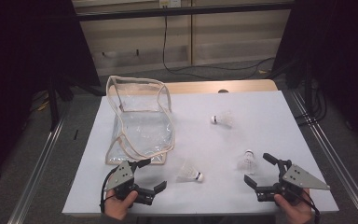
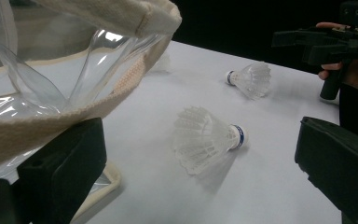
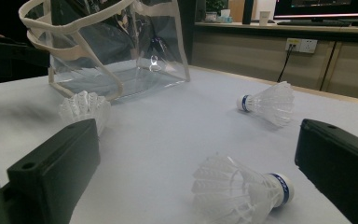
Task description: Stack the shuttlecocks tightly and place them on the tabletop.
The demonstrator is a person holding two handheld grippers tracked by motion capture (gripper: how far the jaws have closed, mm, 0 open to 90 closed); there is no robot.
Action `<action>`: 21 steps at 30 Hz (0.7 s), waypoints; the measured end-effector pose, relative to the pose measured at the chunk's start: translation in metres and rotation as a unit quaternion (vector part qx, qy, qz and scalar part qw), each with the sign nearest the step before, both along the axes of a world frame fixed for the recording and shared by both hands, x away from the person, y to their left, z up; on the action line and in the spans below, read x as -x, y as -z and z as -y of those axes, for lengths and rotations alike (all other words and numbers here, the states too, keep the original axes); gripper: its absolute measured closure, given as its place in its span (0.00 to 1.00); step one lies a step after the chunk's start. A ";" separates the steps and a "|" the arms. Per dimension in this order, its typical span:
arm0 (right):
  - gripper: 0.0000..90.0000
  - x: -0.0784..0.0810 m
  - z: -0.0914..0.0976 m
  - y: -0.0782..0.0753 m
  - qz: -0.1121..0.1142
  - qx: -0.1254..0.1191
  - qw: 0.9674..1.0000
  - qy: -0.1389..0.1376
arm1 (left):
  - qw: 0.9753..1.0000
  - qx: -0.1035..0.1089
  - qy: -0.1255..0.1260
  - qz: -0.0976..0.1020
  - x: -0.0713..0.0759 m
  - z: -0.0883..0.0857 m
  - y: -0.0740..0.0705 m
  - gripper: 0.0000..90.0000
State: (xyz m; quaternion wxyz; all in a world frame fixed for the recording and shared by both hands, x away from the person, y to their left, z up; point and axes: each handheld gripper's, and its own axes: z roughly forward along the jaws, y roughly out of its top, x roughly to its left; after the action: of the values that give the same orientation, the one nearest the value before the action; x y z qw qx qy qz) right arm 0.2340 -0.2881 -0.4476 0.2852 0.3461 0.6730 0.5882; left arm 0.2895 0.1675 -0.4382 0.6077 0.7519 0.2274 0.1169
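Note:
A clear plastic bag (image 1: 140, 121) with beige trim stands open at the table's left. Three white shuttlecocks lie on the white tabletop (image 1: 270, 112): one at the back (image 1: 221, 119), one near the right front (image 1: 248, 162), one near the middle front (image 1: 190, 173). My left gripper (image 1: 153, 174) is open at the bag's front corner, with the middle shuttlecock (image 2: 205, 140) a short way ahead of its jaws and the bag (image 2: 74, 70) at its left. My right gripper (image 1: 258, 169) is open just in front of the right shuttlecock (image 3: 237, 191). Nothing is held.
The right gripper view also takes in the back shuttlecock (image 3: 268, 102), the middle one (image 3: 86, 109) and the bag (image 3: 112, 51). The other hand and its gripper (image 2: 335, 42) sit at the top right of the left gripper view. Metal rails (image 1: 37, 163) flank the table.

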 end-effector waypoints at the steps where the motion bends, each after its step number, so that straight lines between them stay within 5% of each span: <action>1: 0.00 0.000 0.000 0.000 -0.002 -0.002 1.000 -0.001 | 1.000 -0.001 -0.001 0.001 0.000 0.001 0.000 0.02; 21: 0.00 0.000 0.000 -0.001 0.002 0.001 1.000 0.001 | 1.000 -0.016 0.019 -0.003 0.000 0.021 0.000 0.02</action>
State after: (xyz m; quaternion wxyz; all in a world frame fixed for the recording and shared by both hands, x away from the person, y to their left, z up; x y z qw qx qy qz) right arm 0.2342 -0.2878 -0.4469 0.2877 0.3455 0.6727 0.5877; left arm 0.2896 0.1462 -0.4384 0.5972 0.7658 0.2133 0.1066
